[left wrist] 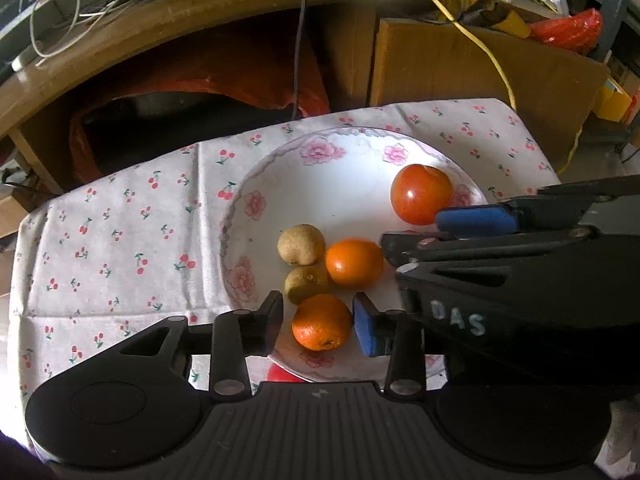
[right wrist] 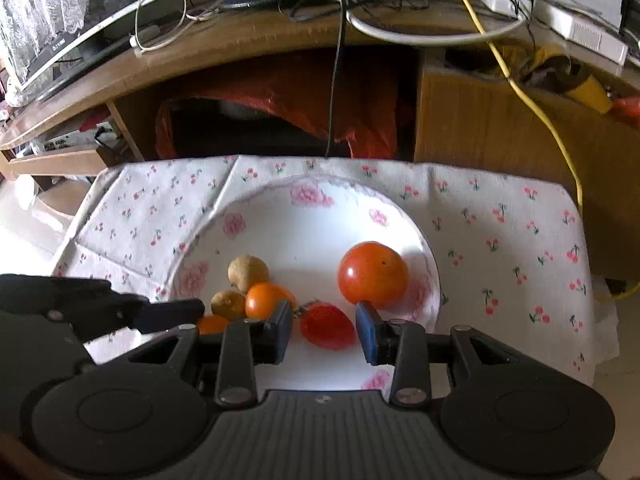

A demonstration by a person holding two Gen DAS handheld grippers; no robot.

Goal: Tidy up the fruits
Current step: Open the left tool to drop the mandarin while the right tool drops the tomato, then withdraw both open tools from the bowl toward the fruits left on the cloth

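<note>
A white flowered plate [left wrist: 320, 200] on a cherry-print cloth [left wrist: 120, 240] holds a big red tomato [left wrist: 422, 194], an orange [left wrist: 354, 262] and two brownish fruits [left wrist: 301, 244]. My left gripper [left wrist: 318, 328] stands open over the plate's near edge. A second orange [left wrist: 322, 322] rests between its pads, with a slim gap on the left side. My right gripper [right wrist: 325, 332] is shut on a small red fruit [right wrist: 328, 326], low over the plate [right wrist: 304, 236] just in front of the big tomato [right wrist: 372, 274]. The two grippers sit close side by side.
A wooden desk [right wrist: 280, 44] strewn with cables rises behind the cloth, with a red bag [right wrist: 360, 120] in the dark space under it. A cardboard box [left wrist: 480, 72] stands at the back right. A yellow cable [right wrist: 540, 120] hangs down past the cloth's right corner.
</note>
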